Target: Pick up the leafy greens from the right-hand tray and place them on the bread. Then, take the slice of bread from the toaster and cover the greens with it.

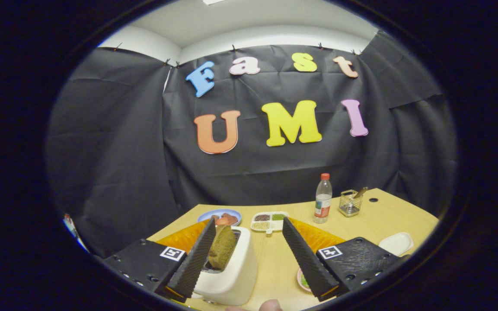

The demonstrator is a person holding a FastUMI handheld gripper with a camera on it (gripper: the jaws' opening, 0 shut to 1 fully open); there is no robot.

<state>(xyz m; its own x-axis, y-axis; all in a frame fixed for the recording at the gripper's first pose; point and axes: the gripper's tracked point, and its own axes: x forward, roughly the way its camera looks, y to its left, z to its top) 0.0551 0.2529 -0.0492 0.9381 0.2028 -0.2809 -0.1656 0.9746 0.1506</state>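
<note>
One slice of bread [221, 247] settles everything here: it stands upright in the slot of the white toaster [231, 272], its long axis running up and leaning slightly back, and it sits low and left of the frame's centre, just inside the left finger of the gripper [249, 259], which crosses in front of its left edge. The fingers stand wide apart and hold nothing, so the slice lies off toward the left finger rather than midway between them; by my reading, the next move calls for a shift left to centre it before closing. Going from largest to smallest: the black cloth wall fills the upper and middle frame; below it the pale wooden table [378, 216] spreads across the lower right. On it, at lower centre beyond the fingers, are a blue plate [209, 214] with brownish food and a small divided tray [269, 220] of seeds or grains; further right stand a clear bottle [323, 198] with a red cap and a wire basket [349, 203]. A white dish [397, 242] lies at lower right. A pink-rimmed dish [301, 280] with something green, possibly the greens, peeks beside the right finger; I cannot tell if bread lies beneath.
</note>
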